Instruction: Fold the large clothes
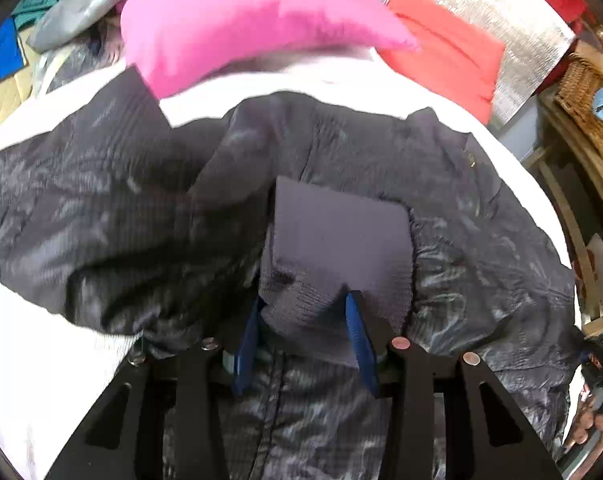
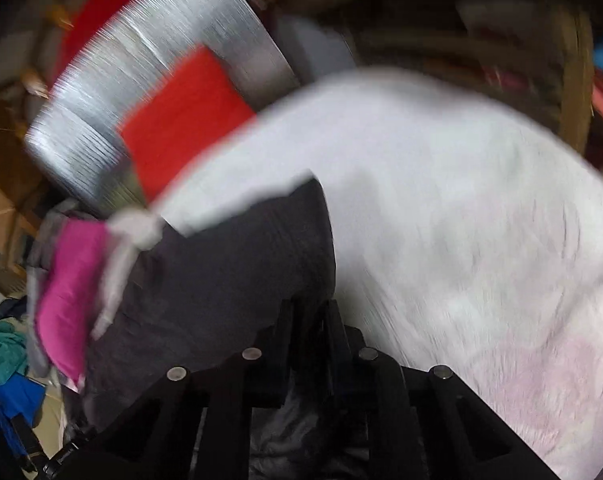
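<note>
A large dark, shiny jacket [image 1: 113,216] lies spread on a white sheet [image 1: 41,344]. My left gripper [image 1: 303,300] is shut on the jacket's grey ribbed cuff [image 1: 333,240], which bunches between the two blue pads [image 1: 357,332] over the jacket's front. The right wrist view is blurred. In it my right gripper [image 2: 309,308] has its black fingers close together, shut on a dark edge of the jacket [image 2: 229,272] that rises to the left above the white sheet [image 2: 441,208].
A pink garment [image 1: 237,28] and a red folded cloth [image 1: 441,52] lie beyond the jacket, with a silver mat [image 1: 481,8] behind them. A wicker basket [image 1: 589,104] stands at the right. Loose clothes [image 1: 41,8] are piled at the far left.
</note>
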### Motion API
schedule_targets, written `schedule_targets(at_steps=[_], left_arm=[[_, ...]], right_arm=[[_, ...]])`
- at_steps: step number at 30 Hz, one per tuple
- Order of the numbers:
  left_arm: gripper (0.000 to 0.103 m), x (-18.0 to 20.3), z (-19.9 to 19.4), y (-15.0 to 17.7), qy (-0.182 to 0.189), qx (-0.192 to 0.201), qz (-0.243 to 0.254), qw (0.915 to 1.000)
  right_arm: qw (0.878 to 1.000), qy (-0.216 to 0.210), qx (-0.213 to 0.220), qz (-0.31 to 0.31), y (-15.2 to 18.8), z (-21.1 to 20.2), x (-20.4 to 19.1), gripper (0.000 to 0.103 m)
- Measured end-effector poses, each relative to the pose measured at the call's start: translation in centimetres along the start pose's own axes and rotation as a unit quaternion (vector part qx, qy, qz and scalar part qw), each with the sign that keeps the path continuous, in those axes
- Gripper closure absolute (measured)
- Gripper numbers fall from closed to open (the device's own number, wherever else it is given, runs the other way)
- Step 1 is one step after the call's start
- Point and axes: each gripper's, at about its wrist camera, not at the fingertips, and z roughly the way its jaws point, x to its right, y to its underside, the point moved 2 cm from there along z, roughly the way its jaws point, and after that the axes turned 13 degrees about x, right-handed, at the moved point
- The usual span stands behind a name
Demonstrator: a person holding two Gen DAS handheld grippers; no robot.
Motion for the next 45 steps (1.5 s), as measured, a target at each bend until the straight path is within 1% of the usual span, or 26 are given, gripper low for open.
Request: schedule_targets(at_steps=[2,3,4,5,6,7,9,11,13,15,17,19,21,22,24,26,28,29,32,35,37,39,40,42,44,45], left_arm=[[0.053,-0.3,-0.6,-0.1,-0.004,-0.009,0.000,1.0000],[0.052,-0.5,-1.4,-0.4,-0.002,-0.011,-0.003,0.9999],[0.050,-0.9,-2.3,-0.4,0.003,-0.008,-0.007,0.9999],[0.048,-1.3,-3.4,-0.7,0.009,0.001,-0.011,0.9999],[0.043,-2.0,-4.6,-1.0,0.010,0.013,-0.016,0.9997],[0.038,-2.6,-5.4,-1.2,0.009,0.022,-0.022,0.9995],[0.034,-5.1,-7.8,-1.7,-0.003,0.053,-0.042,0.9977],[0.030,-8.7,-9.9,-2.0,-0.026,0.078,-0.075,0.9938],[0.028,-13.4,-11.2,-1.8,-0.052,0.090,-0.129,0.9862],[0.028,-18.2,-11.7,-1.3,-0.069,0.086,-0.198,0.9740],[0.028,-23.7,-11.6,-0.4,-0.081,0.081,-0.281,0.9530],[0.029,-27.4,-11.4,0.1,-0.087,0.077,-0.324,0.9389],[0.030,-30.6,-11.0,0.4,-0.088,0.074,-0.356,0.9273],[0.030,-31.3,-10.5,0.5,-0.091,0.076,-0.364,0.9237],[0.031,-33.2,-9.8,0.4,-0.096,0.079,-0.379,0.9172],[0.036,-34.3,-9.3,0.3,-0.094,0.079,-0.381,0.9164],[0.044,-35.1,-9.3,-0.3,-0.095,0.094,-0.376,0.9169],[0.045,-35.5,-9.3,-0.6,-0.092,0.100,-0.374,0.9174],[0.054,-36.2,-8.3,-0.8,-0.076,0.111,-0.386,0.9125],[0.066,-36.4,-7.6,-1.5,-0.078,0.119,-0.376,0.9156],[0.081,-36.6,-7.4,-1.6,-0.076,0.123,-0.379,0.9141],[0.088,-36.3,-7.3,-1.9,-0.072,0.130,-0.379,0.9134],[0.090,-36.0,-7.3,-2.2,-0.074,0.135,-0.373,0.9149],[0.092,-34.4,-8.4,-3.0,-0.083,0.149,-0.345,0.9232],[0.092,-32.2,-9.9,-4.1,-0.072,0.176,-0.310,0.9315],[0.093,-30.6,-10.6,-4.9,-0.066,0.188,-0.285,0.9375]], right_arm=[[1.000,0.005,-0.004,0.013,-0.2,-0.2,0.4,0.079],[1.000,0.012,0.002,0.022,-0.6,-1.0,0.3,0.065],[0.999,0.012,0.013,0.030,-0.9,-1.7,0.2,0.042],[0.999,0.006,0.026,0.035,-1.0,-2.4,0.2,0.030],[0.998,-0.002,0.057,0.039,-1.3,-3.8,-0.1,0.023],[0.996,-0.001,0.077,0.034,-1.5,-4.6,-0.3,0.023],[0.994,-0.007,0.111,0.008,-1.4,-6.7,-1.7,0.023],[0.992,-0.029,0.121,-0.003,-0.9,-7.8,-2.7,0.023],[0.992,-0.055,0.116,-0.015,0.0,-8.6,-4.2,0.023],[0.991,-0.084,0.097,-0.030,1.2,-8.8,-6.0,0.023],[0.991,-0.104,0.079,-0.040,2.4,-9.1,-7.2,0.023],[0.990,-0.116,0.067,-0.048,3.3,-8.9,-8.4,0.023],[0.989,-0.120,0.057,-0.066,4.3,-8.5,-9.5,0.023],[0.989,-0.119,0.055,-0.074,5.1,-8.3,-9.9,0.023],[0.988,-0.120,0.044,-0.083,5.5,-7.8,-10.3,0.023],[0.988,-0.122,0.035,-0.089,6.2,-7.6,-10.7,0.023],[0.987,-0.121,0.032,-0.096,6.4,-7.0,-11.2,0.023],[0.987,-0.121,0.029,-0.101,6.6,-6.7,-11.4,0.023],[0.987,-0.121,0.021,-0.100,6.7,-6.0,-11.5,0.023],[0.988,-0.123,0.014,-0.097,6.8,-5.7,-11.4,0.023],[0.988,-0.123,0.010,-0.097,6.7,-5.4,-11.4,0.023],[0.988,-0.121,0.010,-0.093,6.6,-5.3,-11.2,0.023],[0.988,-0.122,0.010,-0.091,6.5,-5.2,-11.3,0.023],[0.989,-0.125,0.011,-0.082,6.2,-5.3,-11.1,0.023],[0.989,-0.125,0.015,-0.079,6.0,-5.5,-10.9,0.023],[0.989,-0.125,0.018,-0.077,5.9,-5.6,-10.9,0.023]])
